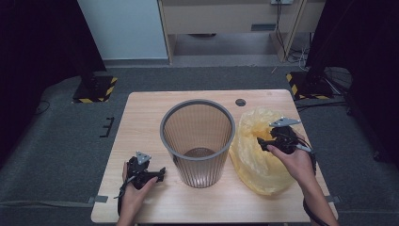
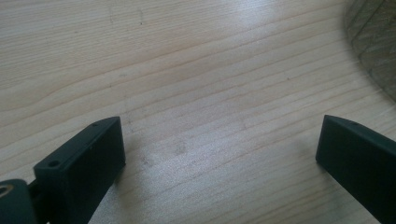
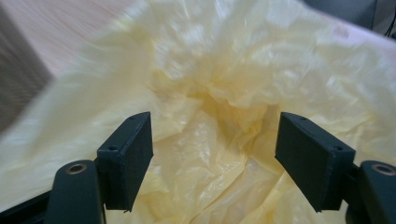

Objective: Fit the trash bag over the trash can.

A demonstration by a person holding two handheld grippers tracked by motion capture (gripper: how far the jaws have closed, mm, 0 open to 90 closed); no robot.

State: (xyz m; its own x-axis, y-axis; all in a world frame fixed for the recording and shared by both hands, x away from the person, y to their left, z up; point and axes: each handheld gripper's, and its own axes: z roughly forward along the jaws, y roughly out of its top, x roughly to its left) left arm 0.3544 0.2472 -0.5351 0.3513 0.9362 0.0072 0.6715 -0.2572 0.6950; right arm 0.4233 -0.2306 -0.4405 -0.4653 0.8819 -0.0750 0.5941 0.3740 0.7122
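A grey mesh waste basket (image 1: 200,160) stands upright in the middle of the wooden table (image 1: 141,122). To its right lies a crumpled yellow plastic bag (image 1: 254,165). My right gripper (image 1: 261,144) hovers over the bag's top, pointing left toward the basket. In the right gripper view its jaws (image 3: 212,140) stand apart, with folds of the bag (image 3: 210,60) between and behind them and no pad pressing on it. My left gripper (image 1: 162,173) rests left of the basket, open, its jaws (image 2: 219,140) wide over bare wood. The basket's wall (image 2: 373,42) shows at that view's upper right.
A small dark round grommet (image 1: 240,102) sits in the table near its far edge. Bare wood lies left of the basket and along the front edge. Beyond the table are grey carpet, stand bases with yellow-black tape (image 1: 96,89), and cables at the far right.
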